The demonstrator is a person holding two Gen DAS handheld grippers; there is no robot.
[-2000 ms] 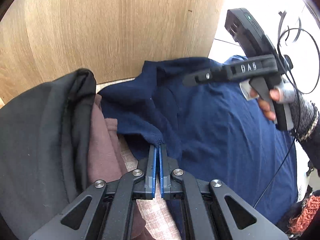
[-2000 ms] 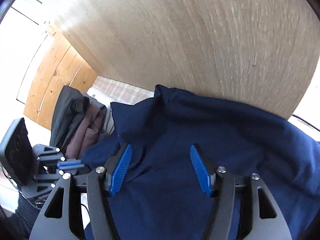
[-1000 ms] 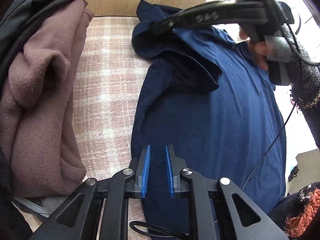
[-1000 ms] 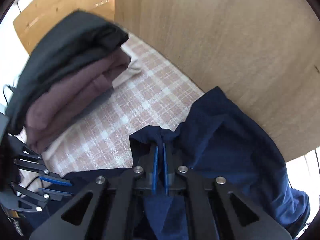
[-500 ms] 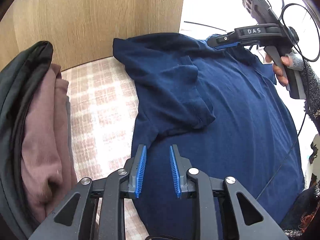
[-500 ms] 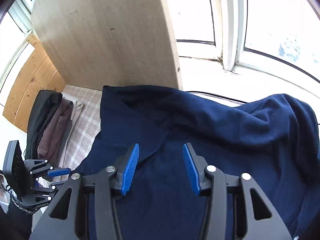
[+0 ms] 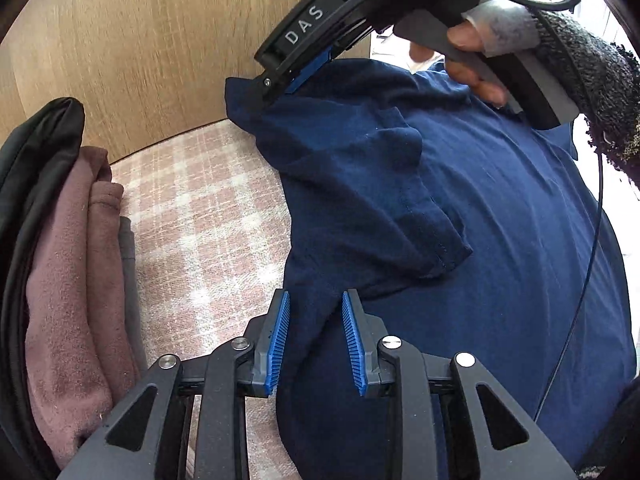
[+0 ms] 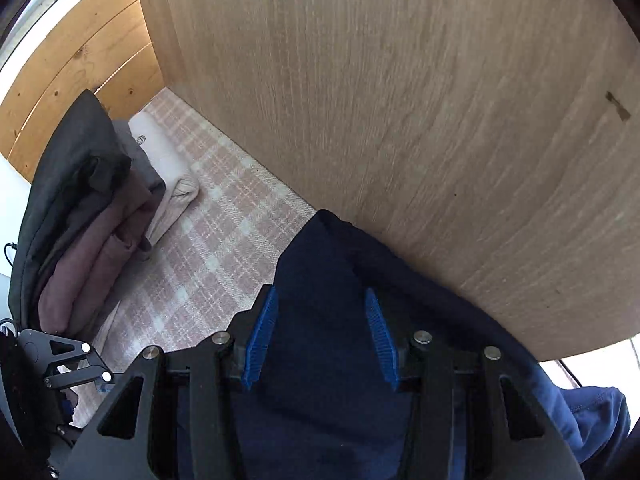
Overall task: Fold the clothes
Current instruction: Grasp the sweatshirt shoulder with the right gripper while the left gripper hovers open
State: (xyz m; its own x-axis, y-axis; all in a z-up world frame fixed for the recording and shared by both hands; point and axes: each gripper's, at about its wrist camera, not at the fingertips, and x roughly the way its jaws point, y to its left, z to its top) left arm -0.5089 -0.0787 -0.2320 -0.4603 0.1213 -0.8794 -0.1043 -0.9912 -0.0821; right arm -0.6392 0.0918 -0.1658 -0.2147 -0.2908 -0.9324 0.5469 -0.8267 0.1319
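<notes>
Left wrist view: the left gripper (image 7: 314, 338) has its jaws spread, its blue ribbed pads (image 7: 277, 342) on either side of the lower edge of a navy blue shirt (image 7: 472, 248) without pinching it. The shirt lies spread over a pink and white checked cloth (image 7: 200, 216), with a short sleeve folded across its front and a seam showing along the sleeve hem. Beyond it the right gripper (image 7: 298, 74), marked with white letters, is over the shirt's far corner beside a light wooden panel (image 7: 152, 48); from this side it cannot be told how its jaws stand. A hand (image 7: 472, 60) in a grey knitted sleeve holds its handle, and a thin black cable (image 7: 588, 248) runs down from it across the fabric. On the left sits a pile of folded clothes (image 7: 64, 264), dark on top and dusty mauve below. Right wrist view: the right gripper (image 8: 320, 336) has its jaws wide apart, with the shirt (image 8: 320, 400) passing between and under the blue pads (image 8: 260, 336), held by neither. The shirt's corner rises to a point against the wooden panel (image 8: 400, 100). The checked cloth (image 8: 208, 264) stretches leftwards to the pile of folded clothes (image 8: 80, 216), which rests near pine boards (image 8: 68, 68). At the lower left edge part of the left gripper (image 8: 76, 364) shows.
</notes>
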